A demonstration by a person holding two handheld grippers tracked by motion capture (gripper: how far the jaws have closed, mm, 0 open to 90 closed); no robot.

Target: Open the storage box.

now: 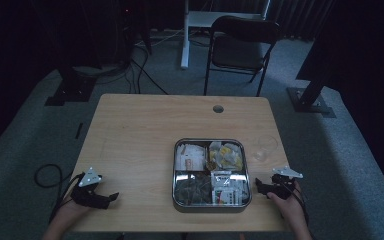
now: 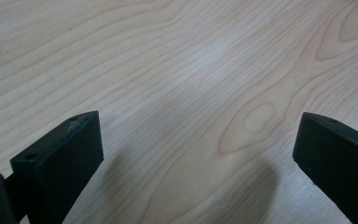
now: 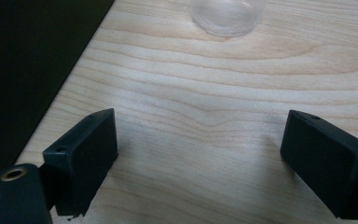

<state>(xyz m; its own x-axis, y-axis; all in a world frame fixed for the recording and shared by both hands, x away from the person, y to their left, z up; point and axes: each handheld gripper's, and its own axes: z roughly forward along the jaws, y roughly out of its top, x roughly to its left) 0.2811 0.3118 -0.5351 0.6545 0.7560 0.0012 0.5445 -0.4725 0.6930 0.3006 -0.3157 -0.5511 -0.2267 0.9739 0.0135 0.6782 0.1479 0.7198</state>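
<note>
Lying in dim light at lower centre of the high view: tray (image 1: 174,170), four compartments, contents hard to make out as more than pale packets and dark wrappers. Standing just right of the tray's upper right corner: glass (image 1: 265,148), faint and nearly see-through; cut off by the top edge in the right gripper view (image 3: 227,17). Resting at lower right on the table (image 1: 140,130), just right of the tray and below the glass: right gripper (image 1: 261,186), released, jaws wide, nothing between. Resting at lower left, well apart from the tray: left gripper (image 1: 111,196), likewise released over bare wood.
</note>
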